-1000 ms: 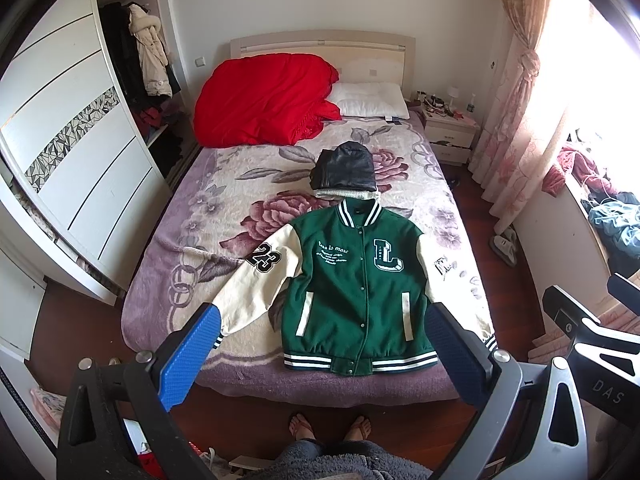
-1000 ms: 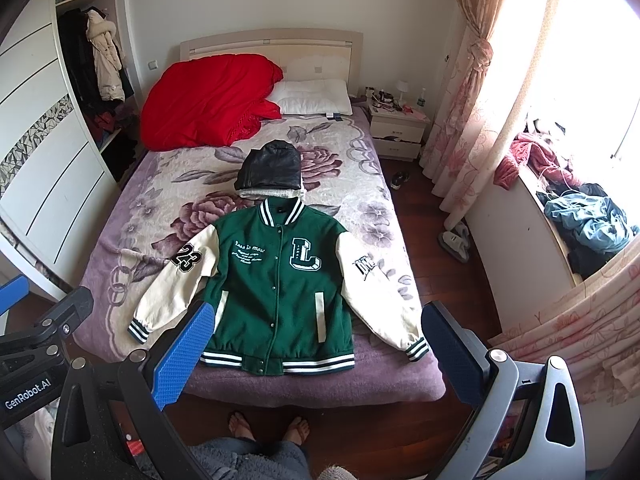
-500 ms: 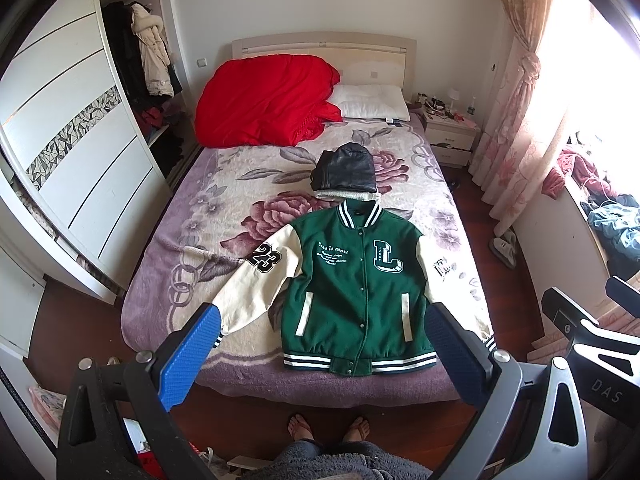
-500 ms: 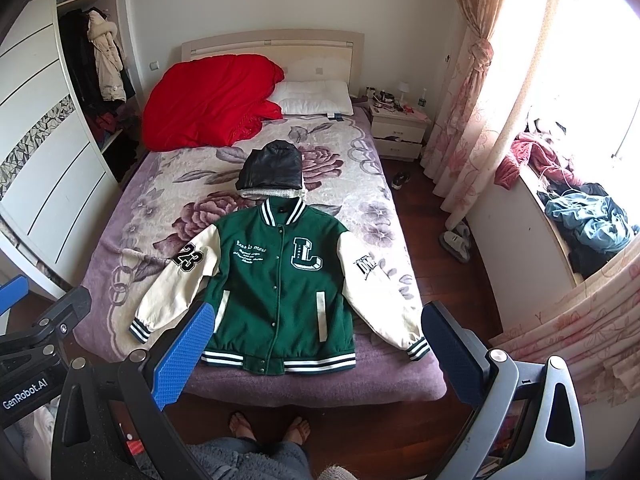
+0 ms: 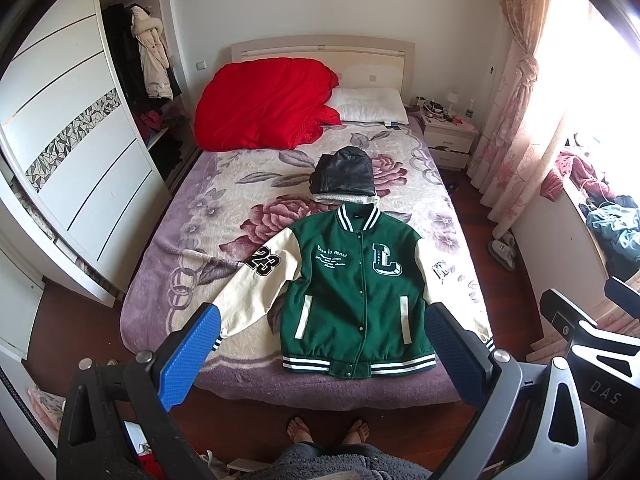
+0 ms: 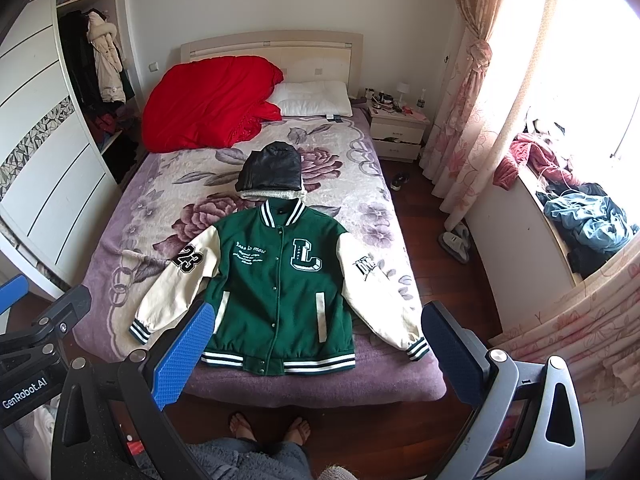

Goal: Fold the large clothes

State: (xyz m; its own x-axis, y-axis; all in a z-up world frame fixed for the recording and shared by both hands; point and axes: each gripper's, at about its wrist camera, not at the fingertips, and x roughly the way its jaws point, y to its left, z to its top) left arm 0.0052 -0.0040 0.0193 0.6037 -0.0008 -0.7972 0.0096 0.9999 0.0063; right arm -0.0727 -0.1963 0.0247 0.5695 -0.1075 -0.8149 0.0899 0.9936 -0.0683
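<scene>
A green varsity jacket (image 5: 356,288) with cream sleeves lies flat, face up, at the foot of the bed, sleeves spread; it also shows in the right wrist view (image 6: 276,284). My left gripper (image 5: 320,344) is open and empty, held high above the bed's foot end. My right gripper (image 6: 316,340) is open and empty too, at a similar height, well clear of the jacket. A folded black leather garment (image 5: 344,176) on a folded pale one sits just beyond the collar.
A floral blanket covers the bed (image 5: 224,216). A red duvet (image 5: 264,104) and white pillow (image 5: 368,104) lie at the head. White wardrobe (image 5: 80,168) on the left, nightstand (image 5: 448,140) and curtains (image 5: 516,120) on the right. The person's bare feet (image 5: 324,432) stand at the bed's foot.
Both views shift very slightly; the jacket sits a touch lower in frame. Both grippers stay open and nothing on the bed has moved.
</scene>
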